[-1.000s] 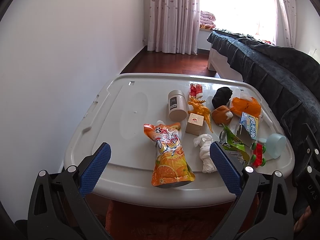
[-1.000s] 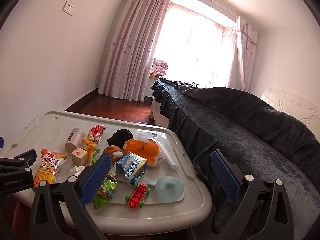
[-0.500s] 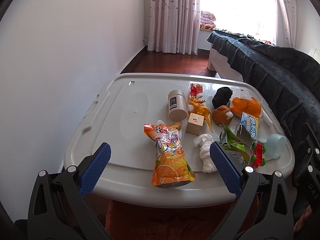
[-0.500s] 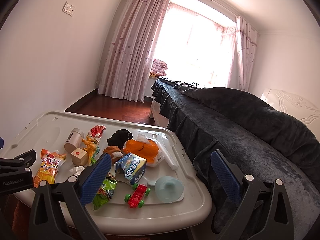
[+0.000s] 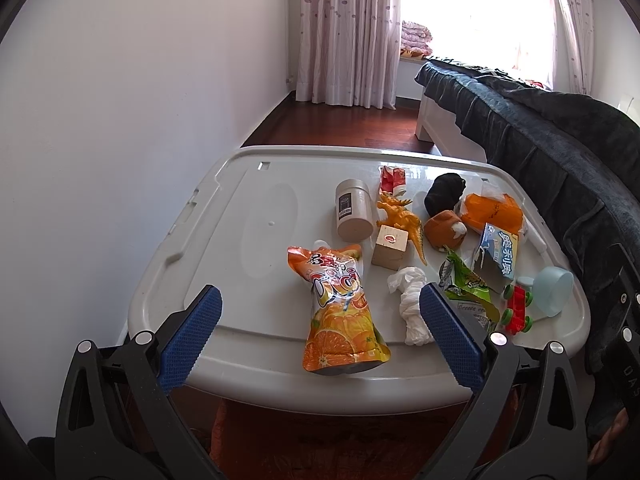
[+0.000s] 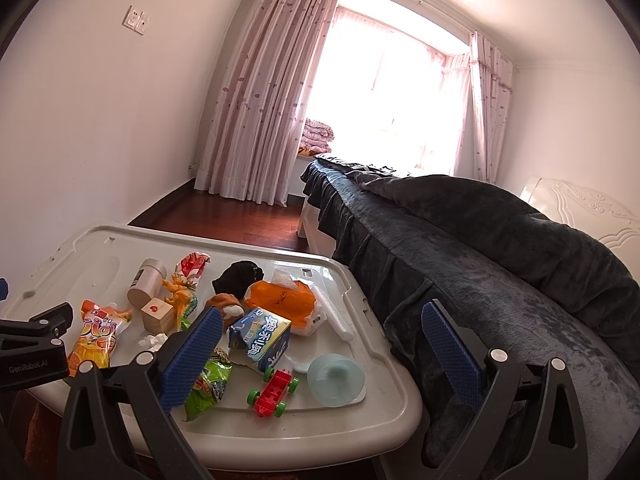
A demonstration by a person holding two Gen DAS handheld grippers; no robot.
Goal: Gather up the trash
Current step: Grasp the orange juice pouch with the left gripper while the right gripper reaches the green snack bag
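Hovering before the tabletop (image 5: 224,216), left claw (image 5: 320,320) and right claw (image 6: 322,350) both gape wide, holding nothing. Orange juice pouch (image 5: 340,312) lies at the tabletop's near edge (crumpled tissue (image 5: 410,306) just beside it).

A glossy foil look is seen on the orange pouch (image 5: 340,312), crumpled paper on the tissue (image 5: 410,306), smooth plastic on the grey lid (image 5: 248,240), plain wood on the block (image 5: 390,246).

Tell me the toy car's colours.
Red body with green wheels, clearest in the right wrist view: toy car.
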